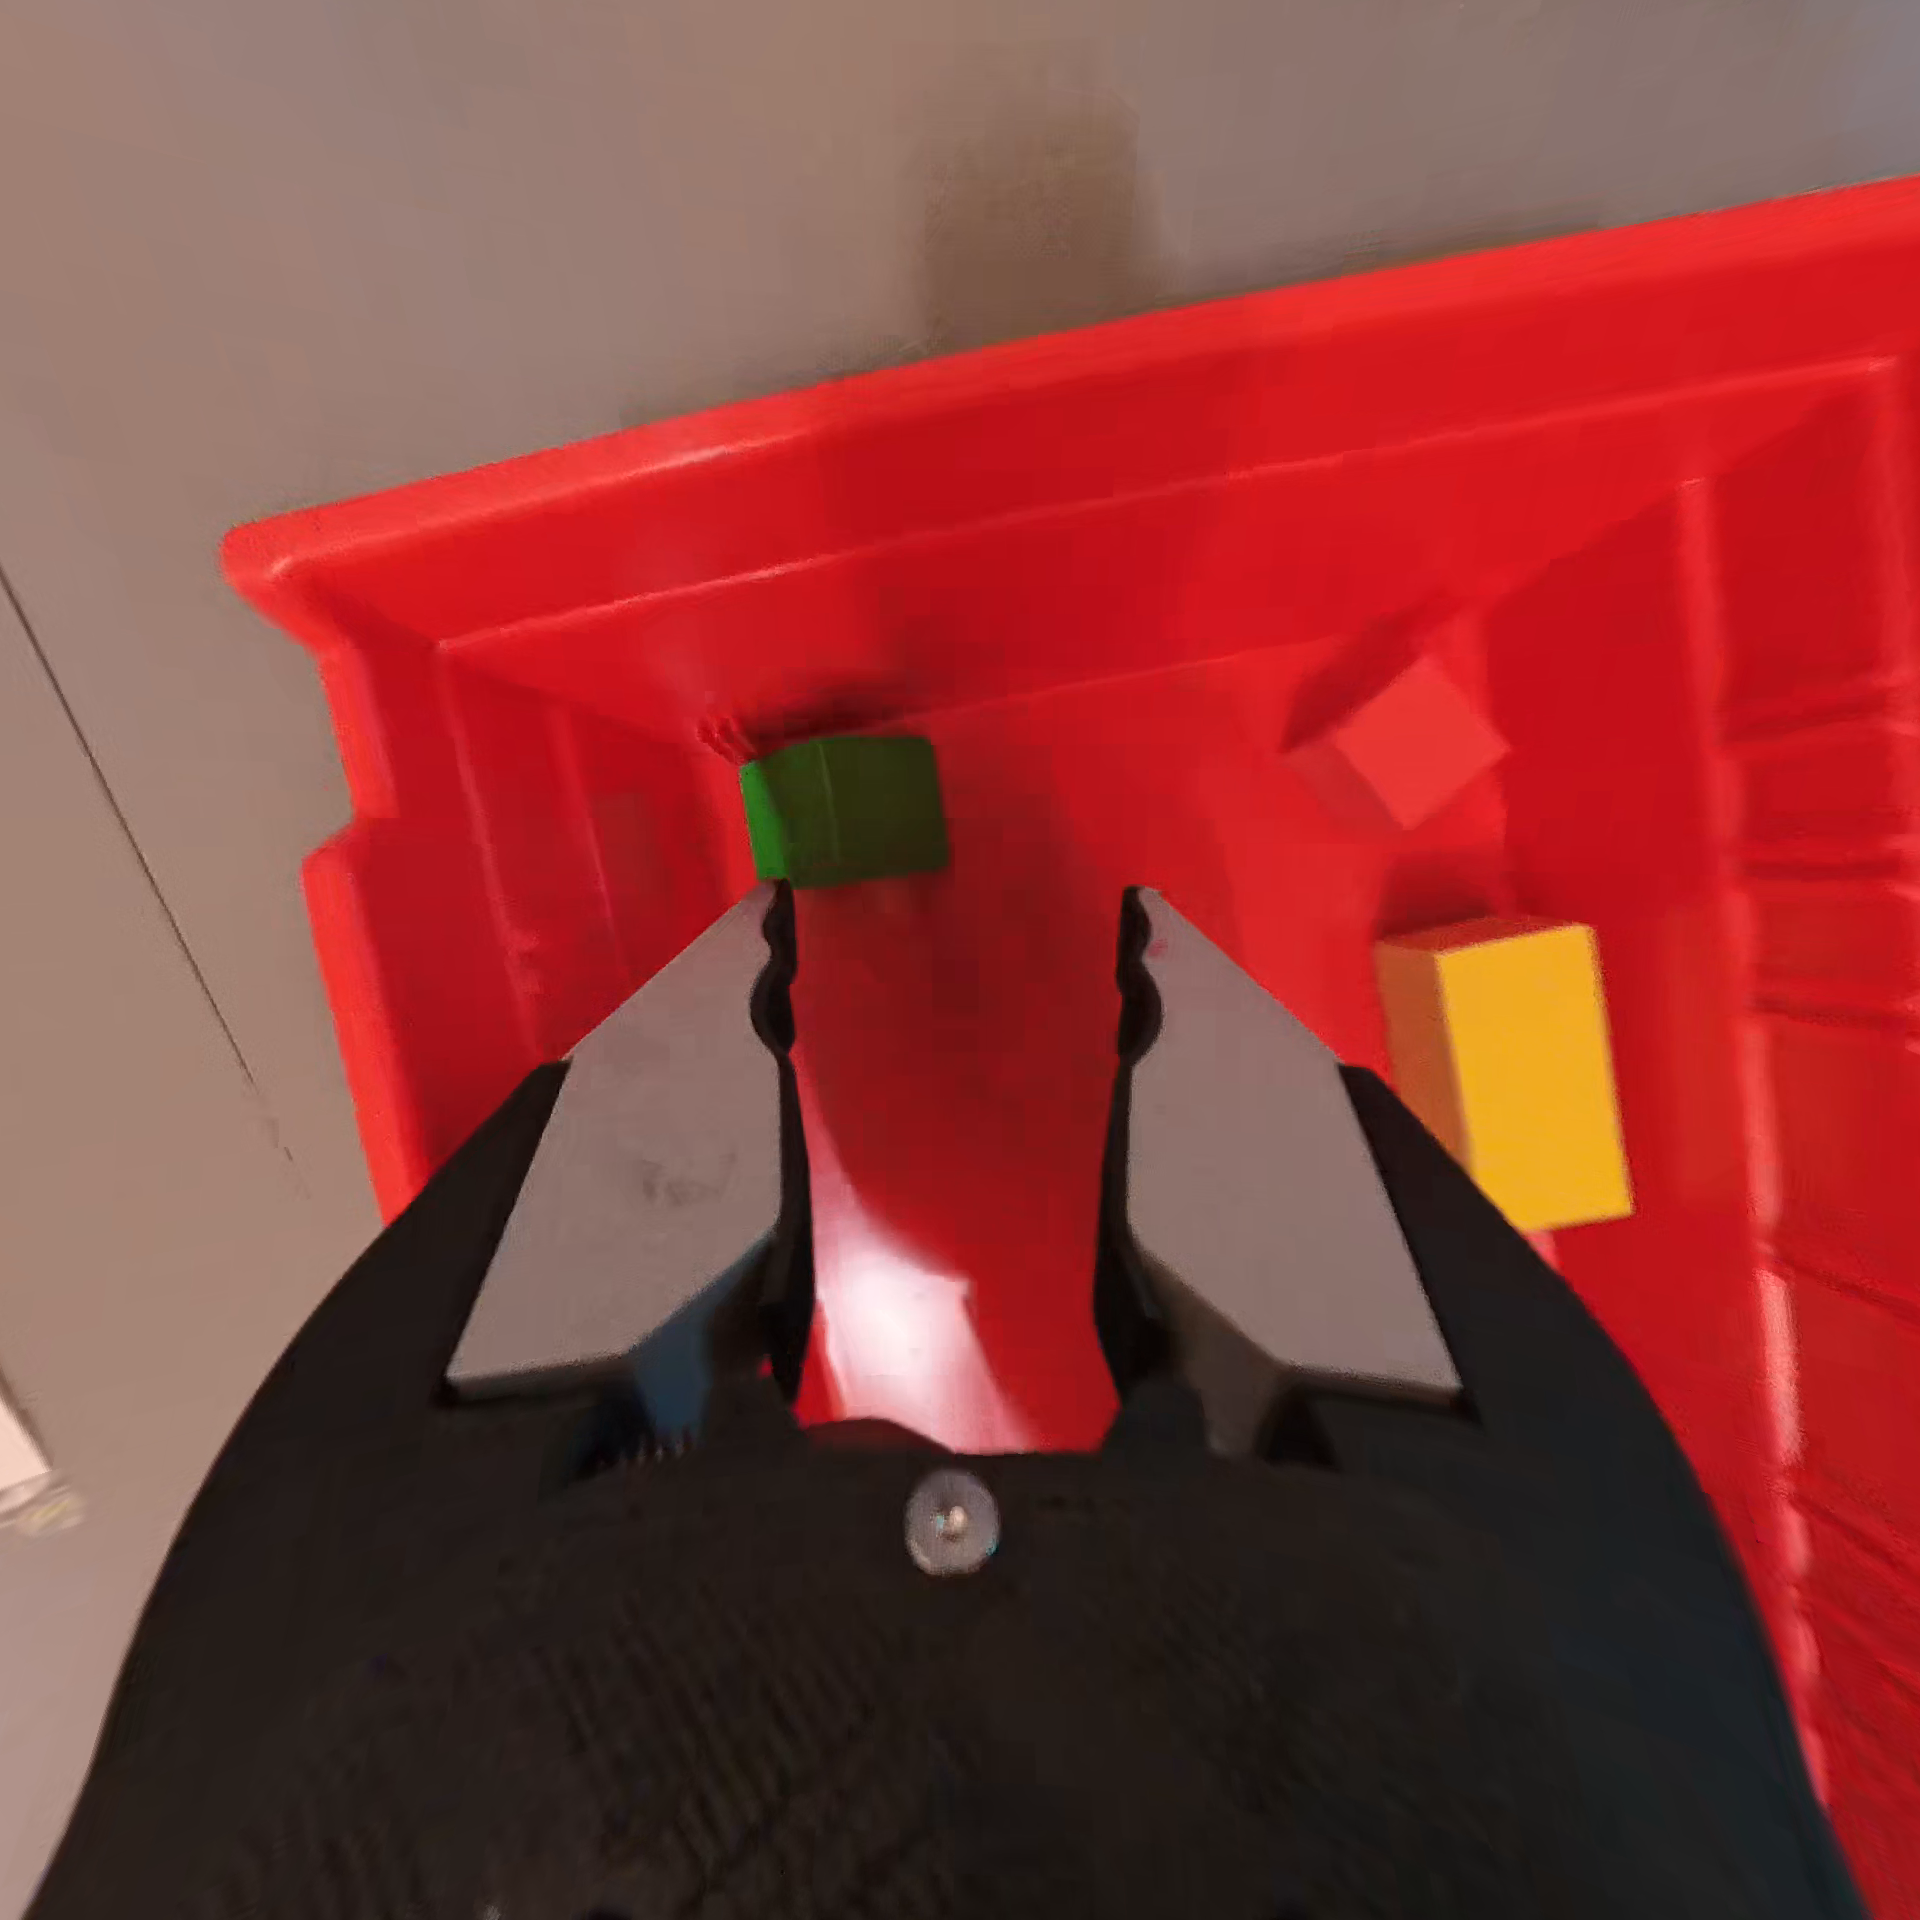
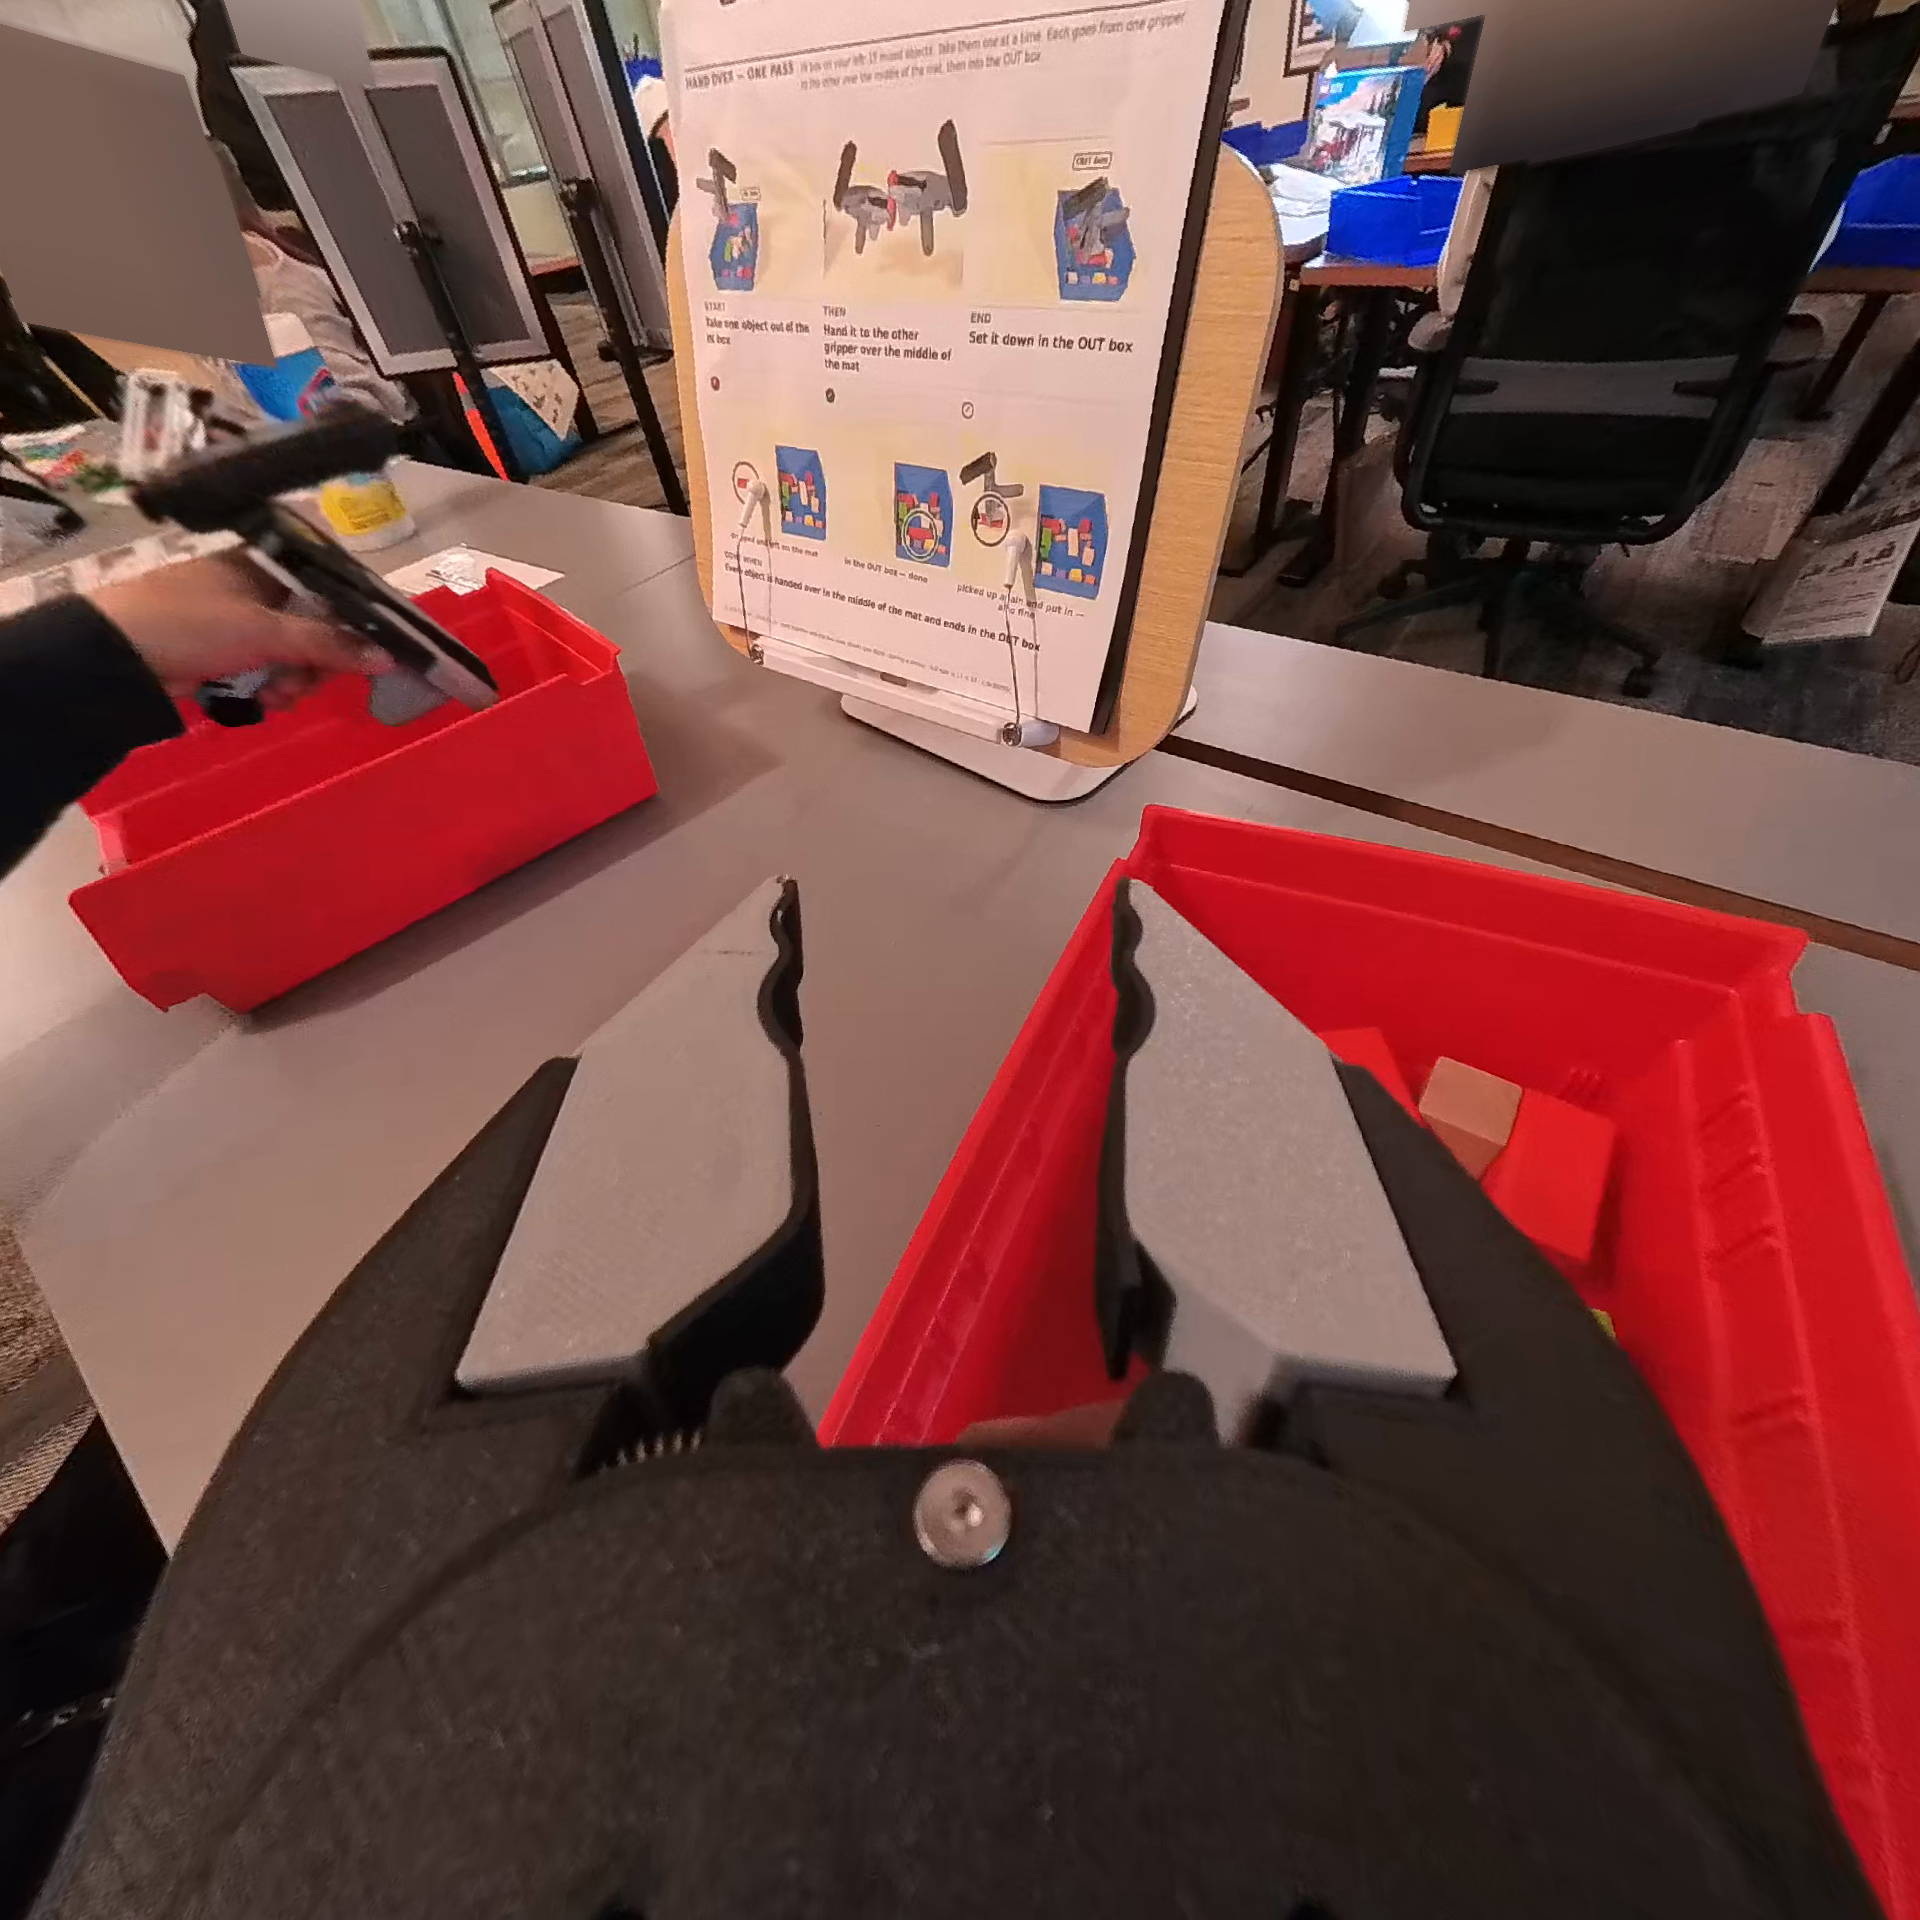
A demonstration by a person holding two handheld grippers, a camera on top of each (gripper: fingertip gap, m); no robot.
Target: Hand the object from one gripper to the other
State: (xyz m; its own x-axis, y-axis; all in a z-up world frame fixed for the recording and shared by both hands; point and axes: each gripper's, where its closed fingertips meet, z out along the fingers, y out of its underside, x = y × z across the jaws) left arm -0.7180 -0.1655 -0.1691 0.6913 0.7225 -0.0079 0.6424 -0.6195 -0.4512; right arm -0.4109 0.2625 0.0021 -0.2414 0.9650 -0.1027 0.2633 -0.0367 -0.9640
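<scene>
A: How do the 2 grippers stand?
B: The left gripper (image 1: 951, 894) gapes bare inside the red bin (image 1: 582, 582), green block (image 1: 844, 812) just beyond its fingertips; the right gripper (image 2: 951, 899) gapes bare too

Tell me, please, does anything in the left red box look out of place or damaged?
Nothing stands out. A green block, a red block and a yellow block lie loose in the red box, unspilled. The red block sits askew, which is ordinary here.
</scene>
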